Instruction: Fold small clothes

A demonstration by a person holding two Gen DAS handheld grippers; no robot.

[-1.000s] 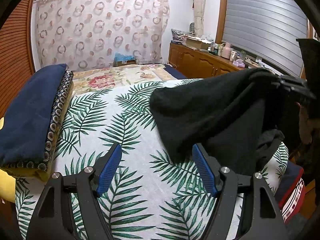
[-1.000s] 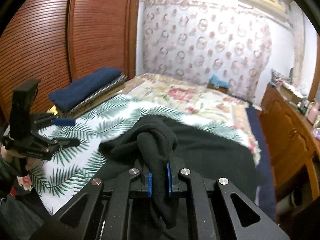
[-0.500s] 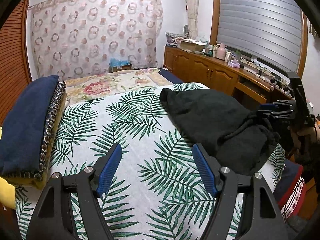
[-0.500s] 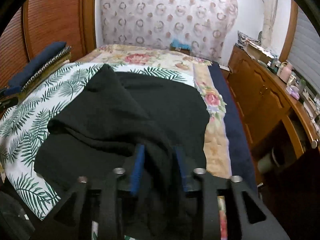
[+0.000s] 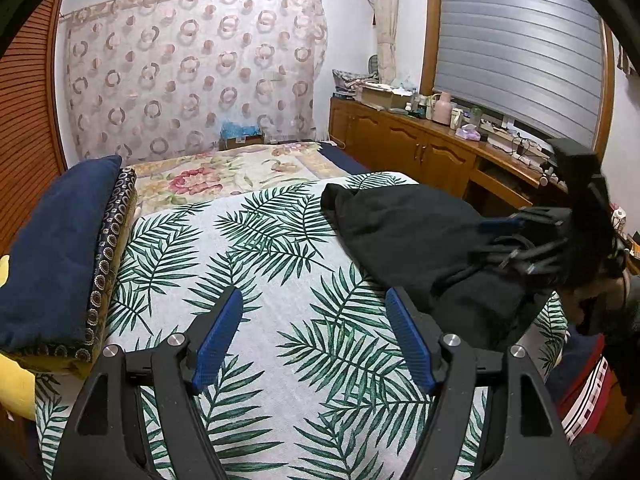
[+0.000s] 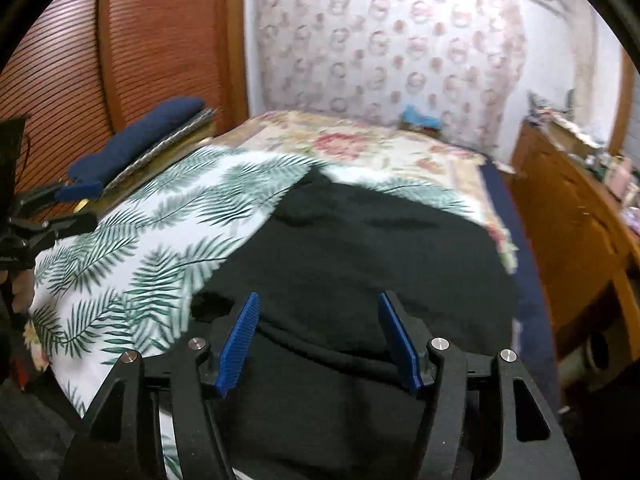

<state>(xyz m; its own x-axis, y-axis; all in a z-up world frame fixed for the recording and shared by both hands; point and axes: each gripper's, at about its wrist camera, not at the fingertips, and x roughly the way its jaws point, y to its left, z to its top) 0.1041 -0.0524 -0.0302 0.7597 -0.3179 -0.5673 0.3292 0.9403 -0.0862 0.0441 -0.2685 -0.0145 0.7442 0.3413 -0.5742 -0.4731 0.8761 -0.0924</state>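
A black garment (image 5: pixel 412 236) lies rumpled on the right half of the palm-leaf bed cover (image 5: pixel 256 264). My left gripper (image 5: pixel 313 294) hovers open over bare cover to the garment's left, with nothing between its blue pads. My right gripper (image 6: pixel 318 300) sits low over the near edge of the black garment (image 6: pixel 360 248). Its jaws are opening; the cloth lies beneath and between the pads, which do not press on it. In the left wrist view the right gripper (image 5: pixel 520 240) shows blurred at the garment's right end. The left gripper (image 6: pixel 44 220) appears at the right wrist view's left edge.
A navy cushion on a patterned pad (image 5: pixel 60 248) lies along the bed's left side. A floral quilt (image 5: pixel 224 172) covers the far end. Wooden cabinets (image 5: pixel 424 152) with clutter line the right wall, and a slatted wardrobe (image 6: pixel 160 40) stands left. Striped cloth (image 5: pixel 588 392) hangs below the bed's right edge.
The right gripper, shut on a raised bunch of the black garment a second ago, has opened and dropped lower. The garment now lies on the bed. The left gripper has stayed put.
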